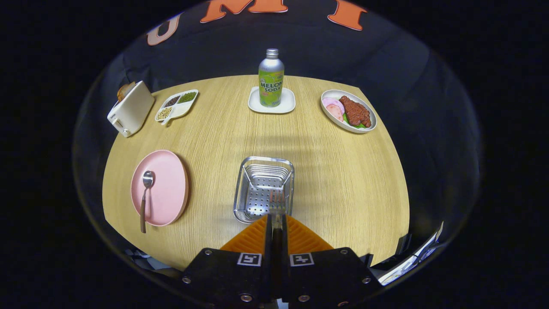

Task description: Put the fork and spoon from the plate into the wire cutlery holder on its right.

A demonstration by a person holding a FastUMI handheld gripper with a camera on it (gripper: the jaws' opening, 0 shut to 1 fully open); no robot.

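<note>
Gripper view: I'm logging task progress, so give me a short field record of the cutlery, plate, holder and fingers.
fork: silver metal fork clamped between the orange fingers, tines over the holder
spoon: silver spoon with brown handle lying on the plate
plate: round pink plate, left of the holder
holder: steel wire cutlery holder, just ahead of the fingers
gripper: gripper shut on the fork

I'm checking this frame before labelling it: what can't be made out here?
- Fork: in the gripper view, its tines show over the wire holder; the handle is hidden between the closed gripper fingers.
- Toaster: what sits in its slot is too small to tell.
- Spoon on the pink plate: fully visible.
</note>
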